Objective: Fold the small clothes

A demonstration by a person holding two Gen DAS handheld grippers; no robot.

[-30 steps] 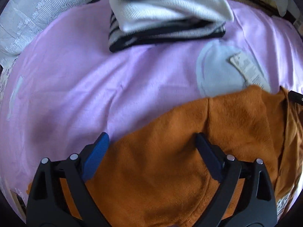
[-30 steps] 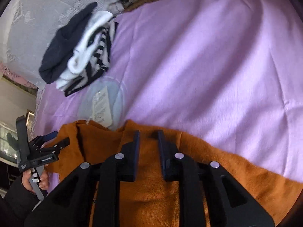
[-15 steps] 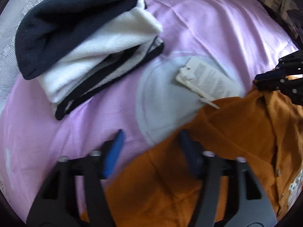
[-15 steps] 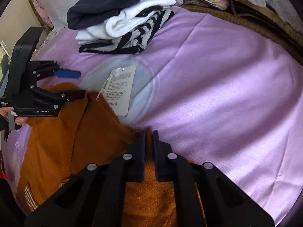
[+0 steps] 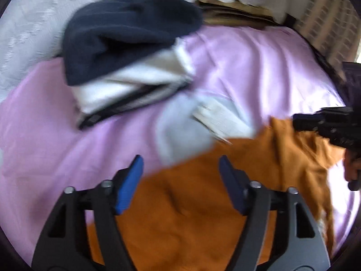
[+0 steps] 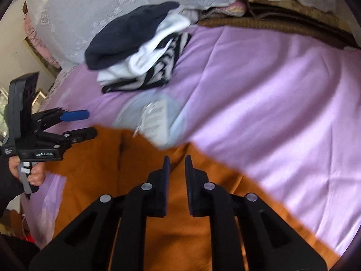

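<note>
Broadly, a lilac sheet (image 6: 270, 94) covers the bed, and on it lies the orange garment (image 5: 191, 207), the piece now being folded, spread low in both views with its long axis running roughly from the left tongs across to the right tongs. Behind it, well apart, sits a folded stack (image 6: 140, 52) of dark blue, white and striped clothes. Between stack and garment lies a pale round patch (image 5: 180, 131) with a paper tag (image 6: 155, 117) on it, the tag just touching the orange edge.

The left gripper (image 5: 180, 176) hovers over the near edge of the garment with its blue-padded jaws spread wide, holding nothing. The right gripper (image 6: 176, 171) has its jaws narrowly parted directly above the cloth; motion blur means I cannot tell whether any fabric is pinched between them.

Judging from this, the right side is nearer a grasp, while the left must close on the edge below it.
</note>
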